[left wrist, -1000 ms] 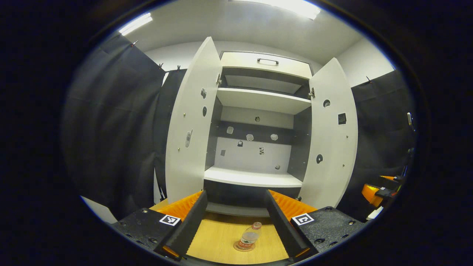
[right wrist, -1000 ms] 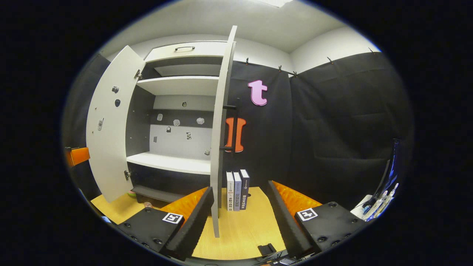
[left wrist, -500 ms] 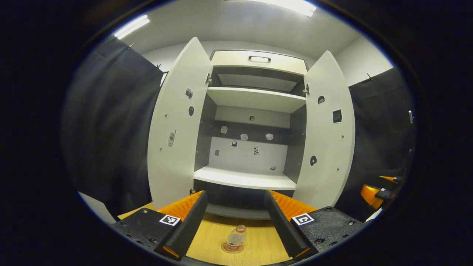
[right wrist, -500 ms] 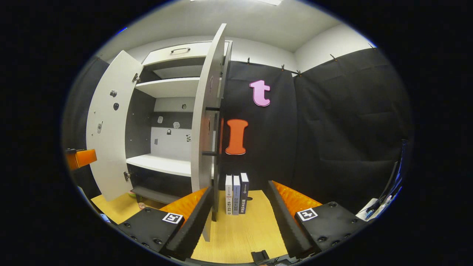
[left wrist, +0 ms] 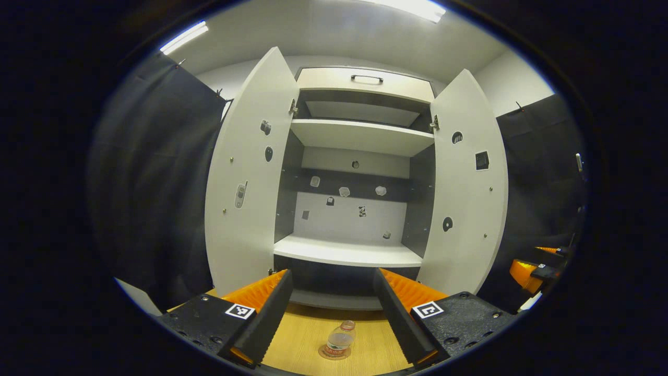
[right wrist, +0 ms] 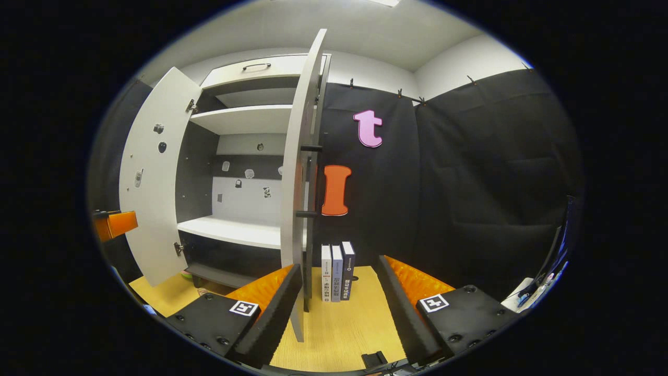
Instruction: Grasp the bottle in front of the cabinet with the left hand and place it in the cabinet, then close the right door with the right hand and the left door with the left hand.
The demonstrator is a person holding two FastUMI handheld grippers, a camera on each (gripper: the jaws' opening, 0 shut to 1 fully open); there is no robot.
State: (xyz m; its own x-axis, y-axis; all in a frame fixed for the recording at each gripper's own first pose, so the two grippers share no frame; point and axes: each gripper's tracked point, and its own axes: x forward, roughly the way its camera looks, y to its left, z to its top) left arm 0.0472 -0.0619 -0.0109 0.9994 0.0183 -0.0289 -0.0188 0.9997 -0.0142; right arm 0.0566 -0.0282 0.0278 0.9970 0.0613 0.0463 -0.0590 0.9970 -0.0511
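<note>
Right now the bottle [left wrist: 339, 340] is standing upright on the wooden table [left wrist: 305, 334], in front of the cabinet [left wrist: 360, 172] and not inside it. In the left gripper view the left gripper [left wrist: 333, 313] is hovering over the near part of the table with its jaws spread wide and nothing between them — the bottle is sitting in the gap, farther off, touching neither finger. Both cabinet doors are hanging open: the left door [left wrist: 245, 183] is swung out to the left and the right door [left wrist: 467, 183] to the right, leaving the white shelf [left wrist: 347, 253] bare. At the far right edge of that view, part of the other gripper is showing. In the right gripper view the right gripper [right wrist: 339, 308] is also spread apart and gripping nothing; the right door [right wrist: 300, 183] is showing nearly edge-on just past its left finger, and whether they touch is unclear. Three books [right wrist: 336, 270] are standing upright on the table just right of that door, against the black cloth.
</note>
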